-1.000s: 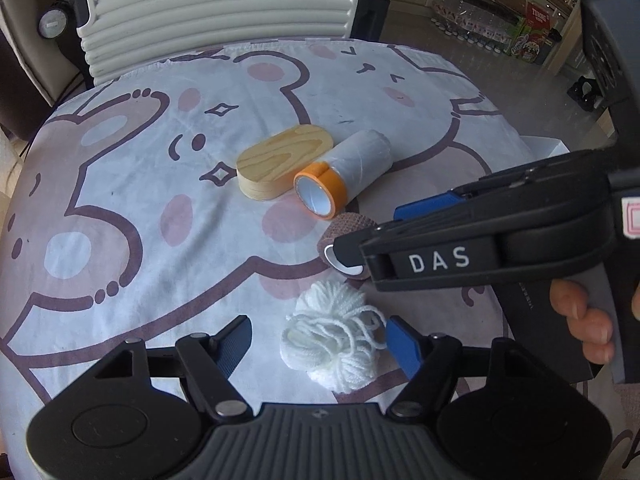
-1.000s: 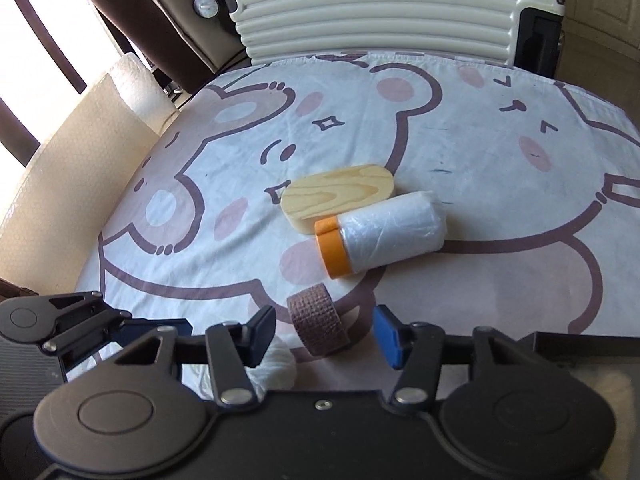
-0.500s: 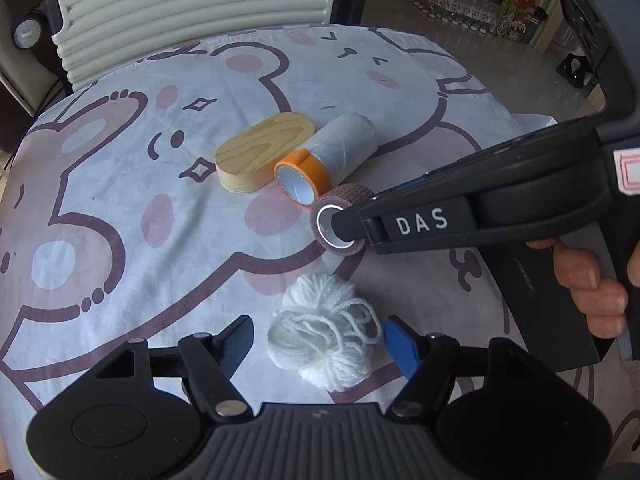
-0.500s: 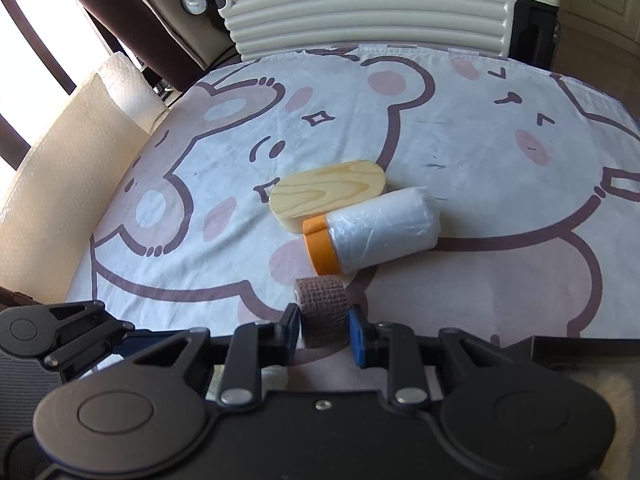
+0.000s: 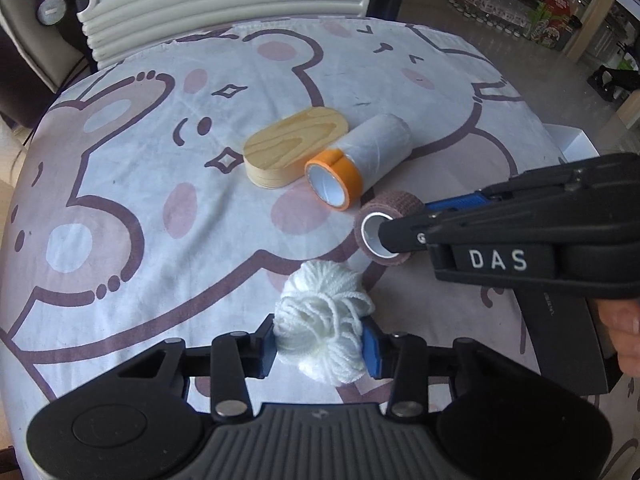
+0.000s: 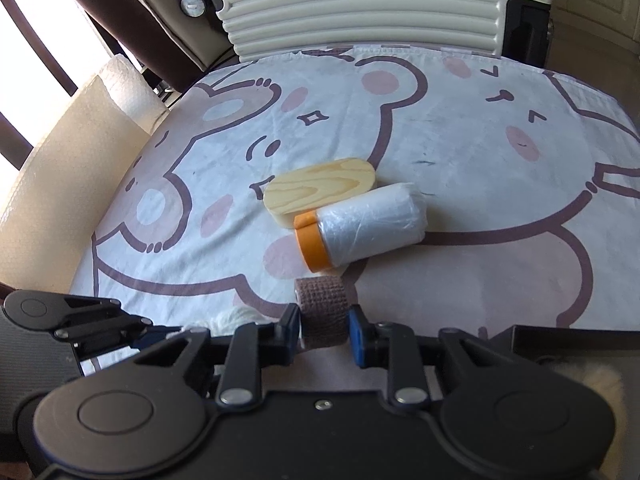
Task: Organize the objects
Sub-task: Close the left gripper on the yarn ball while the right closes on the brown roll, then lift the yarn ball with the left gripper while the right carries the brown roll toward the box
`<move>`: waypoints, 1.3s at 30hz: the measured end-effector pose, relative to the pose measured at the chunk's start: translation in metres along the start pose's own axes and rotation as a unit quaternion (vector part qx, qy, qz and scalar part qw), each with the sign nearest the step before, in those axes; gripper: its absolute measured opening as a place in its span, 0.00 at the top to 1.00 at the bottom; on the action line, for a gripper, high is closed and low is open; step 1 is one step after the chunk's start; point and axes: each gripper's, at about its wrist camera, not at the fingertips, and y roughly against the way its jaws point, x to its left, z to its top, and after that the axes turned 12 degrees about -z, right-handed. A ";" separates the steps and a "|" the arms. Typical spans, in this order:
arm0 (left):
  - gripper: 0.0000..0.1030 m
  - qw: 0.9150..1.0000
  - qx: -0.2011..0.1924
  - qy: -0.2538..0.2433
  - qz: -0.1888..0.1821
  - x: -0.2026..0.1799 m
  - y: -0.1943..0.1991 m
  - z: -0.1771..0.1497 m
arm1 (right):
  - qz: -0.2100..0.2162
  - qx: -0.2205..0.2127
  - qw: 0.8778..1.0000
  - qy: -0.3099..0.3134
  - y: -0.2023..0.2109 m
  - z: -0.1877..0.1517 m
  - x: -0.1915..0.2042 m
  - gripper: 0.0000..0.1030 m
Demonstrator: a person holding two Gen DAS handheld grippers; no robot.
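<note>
Leftmost, a pale wooden oval box (image 5: 294,148) lies on the bear-print cloth (image 5: 160,220) covering the worktop; touching it, a clear plastic-film roll with an orange end (image 5: 360,162); nearer, a fluffy white yarn ball (image 5: 324,320), squeezed by the left gripper (image 5: 320,346), whose blue-padded fingers have just closed onto it; to the right, a brown bandage roll (image 6: 323,308) with a white core, pinched at its ends by the right gripper (image 6: 324,328), its fingers tight against it.
</note>
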 end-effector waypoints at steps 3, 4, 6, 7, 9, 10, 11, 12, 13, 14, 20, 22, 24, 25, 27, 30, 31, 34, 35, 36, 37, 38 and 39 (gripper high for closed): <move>0.59 1.000 -0.005 0.012 0.014 0.005 0.006 0.000 | -0.006 -0.003 1.000 0.006 0.004 -0.001 0.004 0.74; 0.59 1.000 -0.008 0.016 0.018 0.006 0.008 0.000 | -0.014 -0.006 1.000 0.012 0.005 -0.001 0.006 0.74; 0.59 0.999 -0.016 0.026 0.025 0.009 0.014 0.000 | -0.022 -0.011 0.999 0.024 0.009 -0.003 0.010 0.74; 0.59 0.999 -0.020 0.031 0.027 0.010 0.017 0.001 | -0.021 -0.012 0.999 0.024 0.011 -0.003 0.010 0.74; 0.60 0.998 -0.031 0.041 0.031 0.012 0.024 0.001 | -0.022 -0.017 0.999 0.022 0.016 -0.004 0.011 0.74; 0.60 0.998 -0.037 0.045 0.034 0.012 0.027 0.001 | -0.023 -0.020 0.999 0.022 0.019 -0.004 0.011 0.74; 0.60 0.997 -0.042 0.048 0.037 0.012 0.031 0.001 | -0.024 -0.022 0.999 0.021 0.022 -0.004 0.011 0.74; 0.60 0.997 -0.047 0.052 0.038 0.012 0.034 0.000 | -0.026 -0.025 0.999 0.020 0.026 -0.004 0.011 0.74; 0.60 0.996 -0.052 0.057 0.037 0.011 0.037 0.000 | -0.027 -0.027 0.999 0.019 0.029 -0.005 0.011 0.74; 0.60 0.996 -0.056 0.059 0.038 0.011 0.041 0.000 | -0.028 -0.029 0.999 0.018 0.032 -0.005 0.011 0.74; 0.60 0.993 -0.080 0.064 0.053 0.002 0.061 -0.003 | -0.038 -0.045 0.998 0.004 0.055 -0.008 0.006 0.74; 0.60 0.992 -0.087 0.066 0.057 -0.002 0.069 -0.004 | -0.042 -0.050 0.998 -0.004 0.062 -0.009 0.003 0.74; 0.60 0.991 -0.095 0.067 0.062 -0.005 0.076 -0.005 | -0.045 -0.056 0.997 -0.013 0.070 -0.011 0.001 0.74; 0.60 0.990 -0.101 0.069 0.065 -0.007 0.081 -0.006 | -0.046 -0.059 0.997 -0.017 0.073 -0.011 0.000 0.74; 0.60 0.989 -0.111 0.074 0.070 -0.009 0.089 -0.007 | -0.049 -0.065 0.996 -0.025 0.081 -0.012 -0.002 0.74; 0.60 0.986 -0.124 0.082 0.079 -0.012 0.100 -0.010 | -0.054 -0.078 0.995 -0.030 0.095 -0.014 -0.001 0.74; 0.60 0.985 -0.128 0.085 0.081 -0.013 0.103 -0.011 | -0.055 -0.081 0.995 -0.031 0.099 -0.016 -0.001 0.74; 0.60 0.982 -0.138 0.091 0.089 -0.017 0.112 -0.014 | -0.063 -0.092 0.993 -0.037 0.111 -0.019 0.000 0.74; 0.60 0.982 -0.141 0.092 0.091 -0.018 0.115 -0.015 | -0.066 -0.094 0.993 -0.038 0.114 -0.021 0.000 0.74; 0.60 0.981 -0.145 0.093 0.094 -0.020 0.118 -0.016 | -0.069 -0.097 0.992 -0.040 0.118 -0.022 -0.001 0.74; 0.60 0.980 -0.149 0.093 0.095 -0.022 0.122 -0.018 | -0.071 -0.099 0.992 -0.042 0.121 -0.023 -0.002 0.74; 0.60 0.979 -0.153 0.094 0.095 -0.024 0.125 -0.019 | -0.074 -0.100 0.991 -0.045 0.124 -0.025 -0.003 0.74; 0.60 0.979 -0.156 0.094 0.096 -0.026 0.127 -0.020 | -0.076 -0.102 0.991 -0.048 0.127 -0.027 -0.004 0.74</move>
